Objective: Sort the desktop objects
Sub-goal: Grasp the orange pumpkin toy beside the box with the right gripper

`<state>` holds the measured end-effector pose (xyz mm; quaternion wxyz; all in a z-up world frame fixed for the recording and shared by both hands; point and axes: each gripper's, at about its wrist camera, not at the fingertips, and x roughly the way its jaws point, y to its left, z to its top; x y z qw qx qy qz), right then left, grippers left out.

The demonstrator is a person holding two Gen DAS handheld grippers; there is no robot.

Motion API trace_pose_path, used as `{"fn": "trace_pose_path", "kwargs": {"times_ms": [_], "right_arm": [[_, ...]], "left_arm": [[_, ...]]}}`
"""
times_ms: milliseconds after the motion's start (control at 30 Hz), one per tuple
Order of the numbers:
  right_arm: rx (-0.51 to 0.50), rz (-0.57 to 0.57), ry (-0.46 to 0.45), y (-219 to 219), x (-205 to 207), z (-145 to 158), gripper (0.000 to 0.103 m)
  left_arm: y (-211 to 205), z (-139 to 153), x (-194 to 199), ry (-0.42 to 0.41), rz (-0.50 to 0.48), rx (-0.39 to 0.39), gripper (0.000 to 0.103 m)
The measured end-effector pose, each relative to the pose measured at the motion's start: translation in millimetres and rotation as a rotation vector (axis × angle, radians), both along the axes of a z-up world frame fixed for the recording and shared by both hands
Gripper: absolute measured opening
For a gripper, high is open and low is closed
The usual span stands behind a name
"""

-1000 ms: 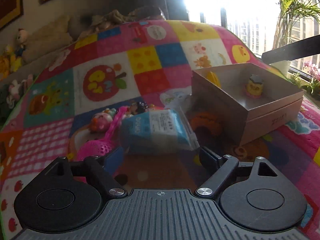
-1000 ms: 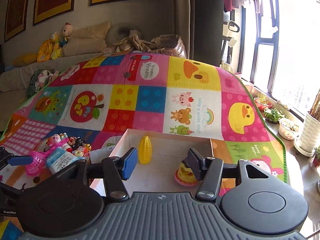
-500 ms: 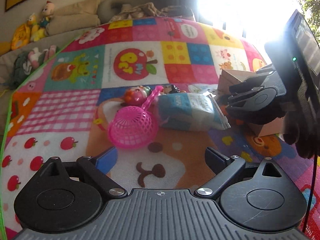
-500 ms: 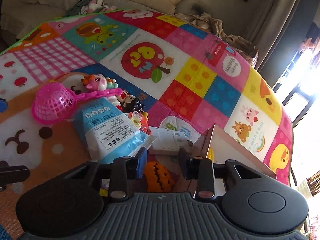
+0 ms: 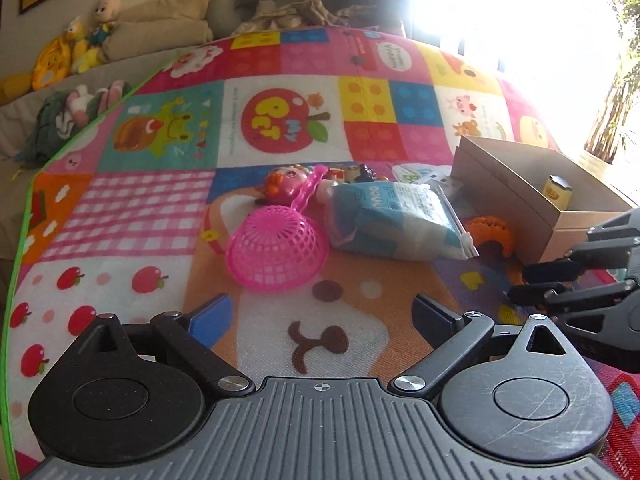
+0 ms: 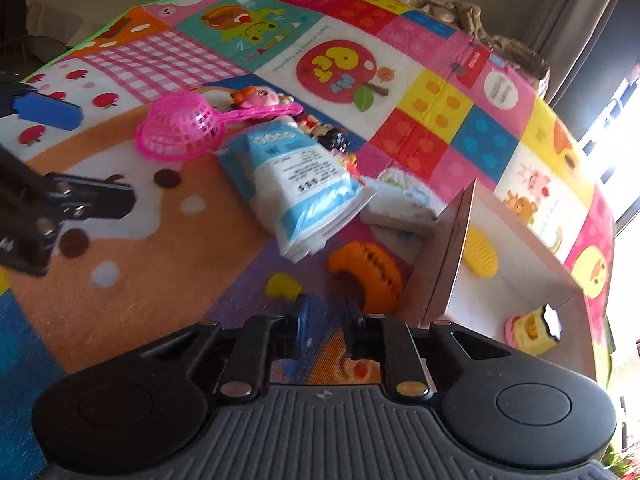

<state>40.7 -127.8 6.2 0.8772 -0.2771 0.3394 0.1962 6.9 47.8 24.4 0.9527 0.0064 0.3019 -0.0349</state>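
A pink plastic strainer point(image 5: 276, 254) point(image 6: 182, 130), a blue and white tissue pack point(image 5: 394, 222) point(image 6: 298, 184), an orange toy point(image 5: 490, 234) point(image 6: 370, 272) and small figurines point(image 5: 286, 188) point(image 6: 256, 98) lie on the colourful play mat. A cardboard box point(image 5: 532, 196) point(image 6: 448, 256) to the right holds a yellow corn toy point(image 6: 482, 256) and a yellow cup toy point(image 5: 556, 190) point(image 6: 532, 328). My left gripper point(image 5: 322, 316) is open and empty, hovering before the strainer. My right gripper point(image 6: 326, 320) is narrowly open and empty, low over the mat just short of the orange toy.
A white packet point(image 6: 404, 204) lies between the tissue pack and the box. A sofa with plush toys point(image 5: 84, 44) runs behind the mat. A potted plant point(image 5: 612, 92) stands at the bright window on the right. The mat's green edge point(image 5: 18, 240) is at the left.
My right gripper has dropped lower and nearer the orange toy, with its jaws narrower. My left gripper has backed off slightly from the strainer, still open.
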Motion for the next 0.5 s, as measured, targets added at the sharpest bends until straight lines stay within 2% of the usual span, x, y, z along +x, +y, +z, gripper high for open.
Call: {"fn": "trace_pose_path", "kwargs": {"times_ms": [133,200,267,400,500], "right_arm": [[0.069,-0.015,-0.001,-32,-25,1,0.017],[0.104,-0.007,-0.066,-42,-33,6,0.017],[0.095,0.006,-0.168,-41,-37,11,0.017],[-0.045,0.076,-0.301,-15,-27,7,0.017],[-0.216,0.122,-0.359,11,-13,-11,0.017]], "left_arm": [[-9,-1,6,0.011,-0.006,0.016,0.099],[-13,0,9,0.014,-0.001,0.015,0.099],[-16,1,9,0.011,0.002,0.016,0.099],[-18,1,5,0.006,0.010,0.026,0.099],[-10,-1,2,0.014,0.027,0.010,0.099]]}}
